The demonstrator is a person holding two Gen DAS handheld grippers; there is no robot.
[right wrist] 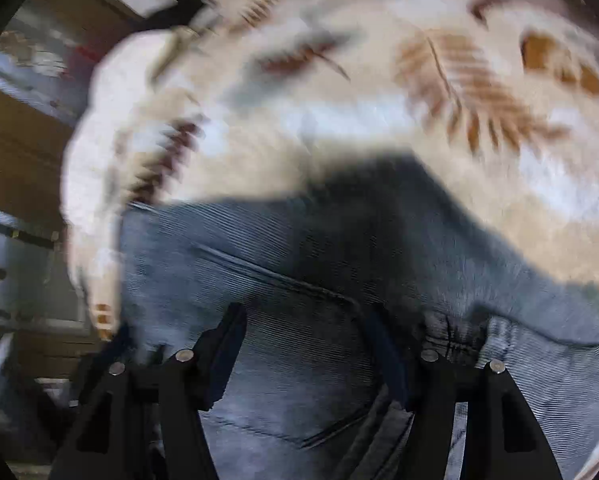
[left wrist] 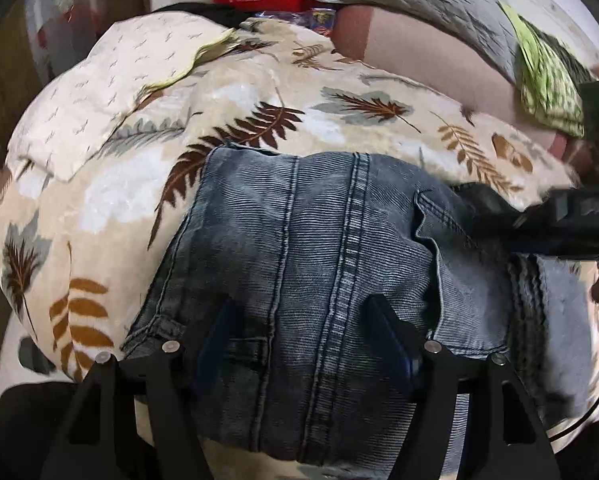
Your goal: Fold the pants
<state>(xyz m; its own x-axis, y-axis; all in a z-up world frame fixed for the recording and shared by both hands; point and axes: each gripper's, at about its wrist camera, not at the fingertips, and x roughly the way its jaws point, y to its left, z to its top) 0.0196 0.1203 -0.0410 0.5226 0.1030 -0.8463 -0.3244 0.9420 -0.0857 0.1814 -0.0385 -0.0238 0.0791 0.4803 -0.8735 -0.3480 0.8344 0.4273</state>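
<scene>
- Left wrist view: folded jeans (left wrist: 299,264) lie on the leaf-print blanket (left wrist: 111,184); left claw (left wrist: 305,330) gapes empty above them.
- Right claw (right wrist: 303,344) likewise open, gripping nothing.
- Fold looks laid; next likely calls for smoothing or another fold.

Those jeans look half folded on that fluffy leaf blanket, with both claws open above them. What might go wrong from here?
Both the left gripper and the right gripper stand open over the jeans, holding nothing, so the loose fold may spring apart. The leaf blanket is soft and lumpy, so a finger could snag it along with the denim. The right view is blurred, so aiming a grasp there looks harder.
</scene>
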